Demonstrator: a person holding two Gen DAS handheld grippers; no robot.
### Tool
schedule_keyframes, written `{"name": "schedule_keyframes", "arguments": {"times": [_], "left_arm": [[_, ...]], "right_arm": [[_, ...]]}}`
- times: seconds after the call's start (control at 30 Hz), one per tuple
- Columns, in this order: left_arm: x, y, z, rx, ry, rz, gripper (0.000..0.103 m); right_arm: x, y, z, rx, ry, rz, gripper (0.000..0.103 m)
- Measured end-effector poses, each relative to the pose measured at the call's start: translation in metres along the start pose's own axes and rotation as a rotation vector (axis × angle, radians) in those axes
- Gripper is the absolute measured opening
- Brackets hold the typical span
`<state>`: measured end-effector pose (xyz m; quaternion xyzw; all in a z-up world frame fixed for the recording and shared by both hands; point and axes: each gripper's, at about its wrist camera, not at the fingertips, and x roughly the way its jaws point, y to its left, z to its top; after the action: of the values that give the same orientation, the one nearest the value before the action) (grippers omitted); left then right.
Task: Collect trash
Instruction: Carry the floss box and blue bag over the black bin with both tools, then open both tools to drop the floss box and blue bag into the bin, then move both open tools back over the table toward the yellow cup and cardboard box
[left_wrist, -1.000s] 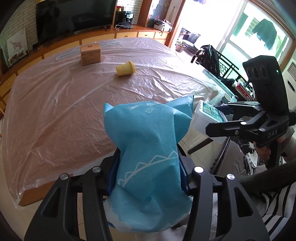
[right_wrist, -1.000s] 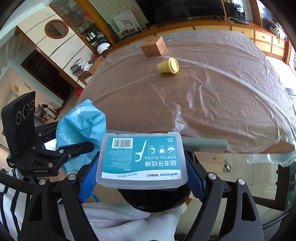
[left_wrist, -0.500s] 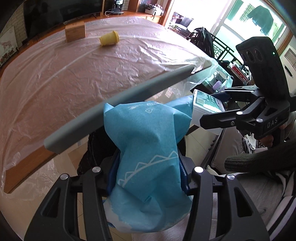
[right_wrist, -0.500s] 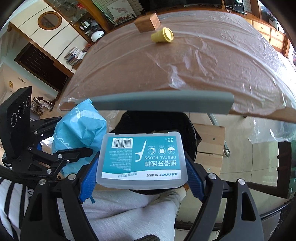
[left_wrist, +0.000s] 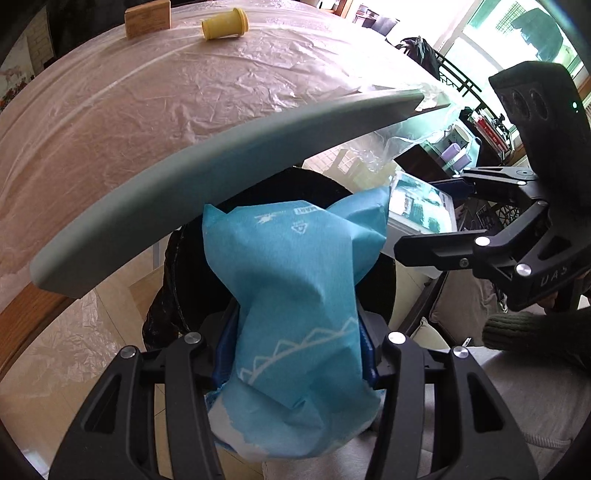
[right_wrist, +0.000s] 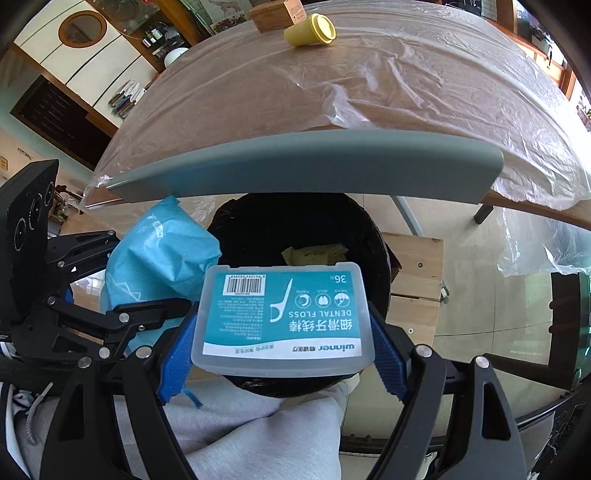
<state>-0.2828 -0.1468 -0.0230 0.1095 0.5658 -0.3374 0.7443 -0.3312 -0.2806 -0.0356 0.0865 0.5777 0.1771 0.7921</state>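
My left gripper (left_wrist: 295, 354) is shut on a crumpled blue packet (left_wrist: 295, 295) and holds it over the near rim of a black bin (left_wrist: 373, 280). My right gripper (right_wrist: 282, 350) is shut on a clear dental floss box (right_wrist: 282, 317) with a teal label, above the near rim of the same bin (right_wrist: 376, 240). The blue packet also shows in the right wrist view (right_wrist: 159, 262), left of the box. The bin's grey lid (right_wrist: 306, 162) stands raised over the opening. Yellowish trash (right_wrist: 314, 254) lies inside the bin.
A yellow cup (right_wrist: 310, 31) lies on its side beside a wooden box (right_wrist: 277, 14) at the far side of the plastic-covered table (right_wrist: 369, 81). A wooden stool (right_wrist: 417, 280) stands right of the bin. My grey-trousered lap (right_wrist: 258, 435) is below the grippers.
Both grippers have dropped from table height toward the bin, still holding their items. The bin's grey lid has come up and the open bin now sits under both items.
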Motion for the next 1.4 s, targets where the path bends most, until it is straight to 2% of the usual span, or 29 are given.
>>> {"name": "schedule_keyframes", "arguments": {"times": [0.3,0.93,1.0,1.07,1.23,1.4], "left_arm": [[0.024,0.005,-0.001,-0.001,0.04,0.024,0.052],[0.034,0.009,-0.005,-0.006,0.067,0.048,0.052],[0.033,0.011,-0.005,-0.021,0.061,0.038,0.058],[0.031,0.013,-0.005,-0.035,0.048,0.039,0.072],[0.023,0.017,-0.006,-0.049,0.042,0.044,0.075],[-0.009,0.011,-0.005,-0.037,0.001,0.04,0.075]], "right_arm": [[0.019,-0.002,0.0,0.004,0.019,-0.03,0.08],[0.038,-0.003,0.006,0.01,0.045,-0.061,0.08],[0.038,-0.003,0.006,0.01,0.05,-0.065,0.081],[0.038,-0.004,0.005,0.014,0.048,-0.08,0.081],[0.029,-0.01,0.002,0.025,0.048,-0.102,0.081],[-0.011,0.002,-0.001,-0.046,-0.025,-0.145,0.081]]}}
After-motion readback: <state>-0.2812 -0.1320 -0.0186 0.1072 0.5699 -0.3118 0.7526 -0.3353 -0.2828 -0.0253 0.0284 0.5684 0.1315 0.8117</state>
